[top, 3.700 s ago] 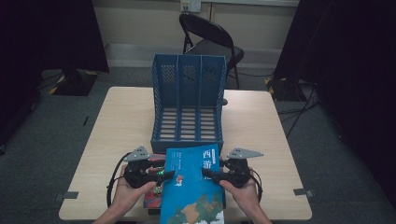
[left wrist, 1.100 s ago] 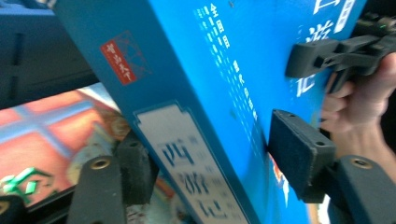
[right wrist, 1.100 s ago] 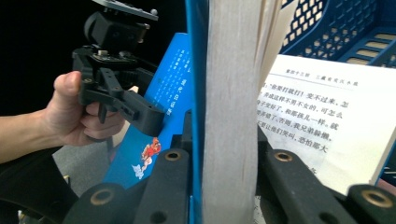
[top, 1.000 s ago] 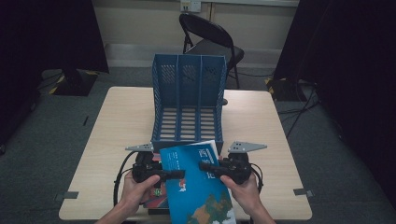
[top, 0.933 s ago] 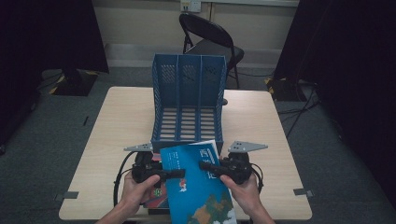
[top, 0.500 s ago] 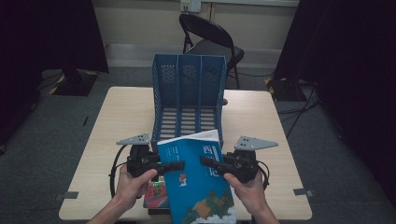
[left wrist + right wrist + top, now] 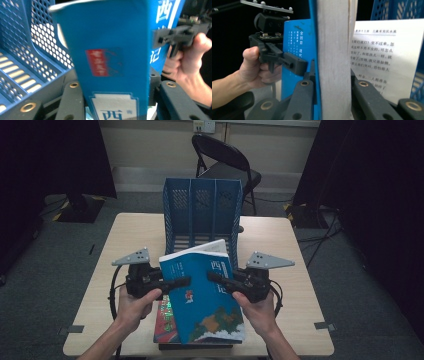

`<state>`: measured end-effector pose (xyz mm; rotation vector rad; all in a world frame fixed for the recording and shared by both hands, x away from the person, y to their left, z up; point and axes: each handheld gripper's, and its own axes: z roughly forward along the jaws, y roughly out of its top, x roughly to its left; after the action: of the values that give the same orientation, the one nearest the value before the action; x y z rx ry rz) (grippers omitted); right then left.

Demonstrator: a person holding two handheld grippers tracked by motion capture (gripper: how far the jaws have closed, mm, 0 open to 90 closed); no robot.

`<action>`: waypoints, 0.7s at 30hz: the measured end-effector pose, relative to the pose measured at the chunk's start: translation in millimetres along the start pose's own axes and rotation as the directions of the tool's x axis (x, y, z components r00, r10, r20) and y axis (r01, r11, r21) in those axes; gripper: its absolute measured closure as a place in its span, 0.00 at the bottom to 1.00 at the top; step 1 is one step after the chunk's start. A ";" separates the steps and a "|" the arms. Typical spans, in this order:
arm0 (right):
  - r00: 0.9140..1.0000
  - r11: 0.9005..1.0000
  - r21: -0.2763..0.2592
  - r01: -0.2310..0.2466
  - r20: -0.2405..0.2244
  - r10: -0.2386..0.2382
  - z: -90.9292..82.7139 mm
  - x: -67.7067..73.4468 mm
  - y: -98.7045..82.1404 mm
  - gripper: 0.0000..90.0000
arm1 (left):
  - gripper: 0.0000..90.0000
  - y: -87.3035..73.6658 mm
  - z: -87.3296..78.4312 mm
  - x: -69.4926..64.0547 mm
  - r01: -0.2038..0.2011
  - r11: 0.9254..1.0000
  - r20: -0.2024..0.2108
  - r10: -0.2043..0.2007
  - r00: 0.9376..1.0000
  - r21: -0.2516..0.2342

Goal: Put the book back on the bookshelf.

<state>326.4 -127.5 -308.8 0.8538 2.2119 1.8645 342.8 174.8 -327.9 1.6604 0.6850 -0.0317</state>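
High view: my left gripper (image 7: pixel 182 281) and right gripper (image 7: pixel 215 276) clamp the blue paperback book (image 7: pixel 202 295) near the blue mesh file rack (image 7: pixel 202 212).
Left gripper view: jaws just closed on the spine.
Right gripper view: page edges, one printed page loose.

A recording studio or lab: black curtains (image 7: pixel 55 155), taped carpet floor (image 7: pixel 45 270), folding chair (image 7: pixel 225 162), lone table (image 7: pixel 135 235).

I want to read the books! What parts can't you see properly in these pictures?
- Blue book: high view, cover writing too small to read.
- Book underneath: high view, mostly covered by the blue book.
- Red label: left gripper view, blurred.
- Open page: right gripper view, partly hidden behind the page block.
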 end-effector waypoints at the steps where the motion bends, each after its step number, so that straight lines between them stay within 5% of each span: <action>1: 1.000 1.000 -0.018 0.010 -0.001 -0.010 2.0 0.7 1.3 0.86 | 0.66 2.5 -1.2 0.1 -0.010 1.000 -0.006 0.010 1.000 -0.004; 10: 0.998 0.994 -0.082 0.066 0.008 -0.065 18.9 -6.6 21.2 0.86 | 0.66 25.1 -7.8 3.2 -0.106 0.992 -0.097 0.100 0.990 -0.061; 21: 0.996 0.995 -0.054 0.085 -0.010 -0.086 16.4 -9.5 -2.3 0.78 | 0.64 6.5 -7.3 -13.3 -0.217 0.975 -0.132 0.210 0.969 -0.046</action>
<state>340.8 -118.1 -317.2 0.7283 2.1594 1.8849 332.2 175.7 -315.3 1.6798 0.5925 0.2488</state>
